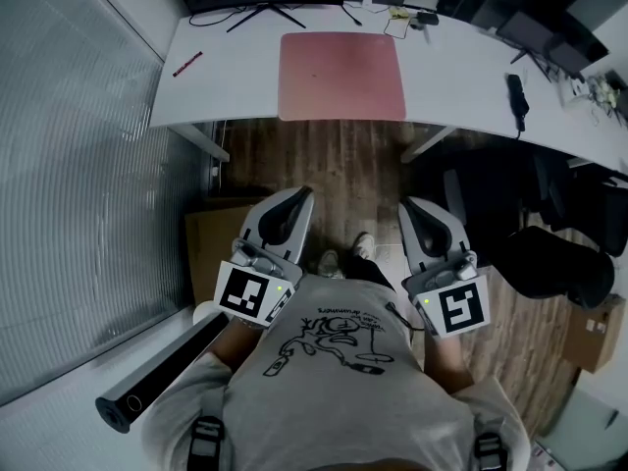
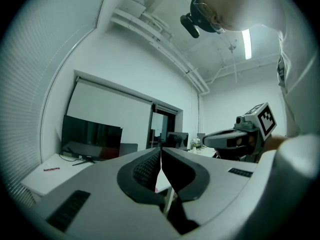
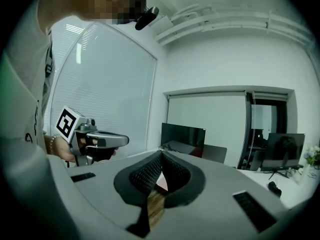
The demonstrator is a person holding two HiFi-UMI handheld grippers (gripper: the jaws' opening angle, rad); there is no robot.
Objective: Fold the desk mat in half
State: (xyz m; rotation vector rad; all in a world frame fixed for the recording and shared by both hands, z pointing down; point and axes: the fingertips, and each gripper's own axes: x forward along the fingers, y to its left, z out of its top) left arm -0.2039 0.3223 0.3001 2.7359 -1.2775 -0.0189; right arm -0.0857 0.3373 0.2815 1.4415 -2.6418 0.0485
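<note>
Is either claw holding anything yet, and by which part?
Nothing held. Left claw and right claw are both shut and empty, short of the desk; the desk mat lies flat, untouched.

Cool, even light it was, flat across the room. The long white ceiling strip lamp (image 2: 246,44) burned out to glare. Both gripper views bulged, black at the corners. Deep shadow sat under the curved white desk (image 1: 461,67); head view crisp.

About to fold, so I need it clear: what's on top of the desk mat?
From the head view the desk mat lies flat on the white desk with no object visible on it; the monitor stand sits behind it. Whatever lies beneath the mat is covered.
</note>
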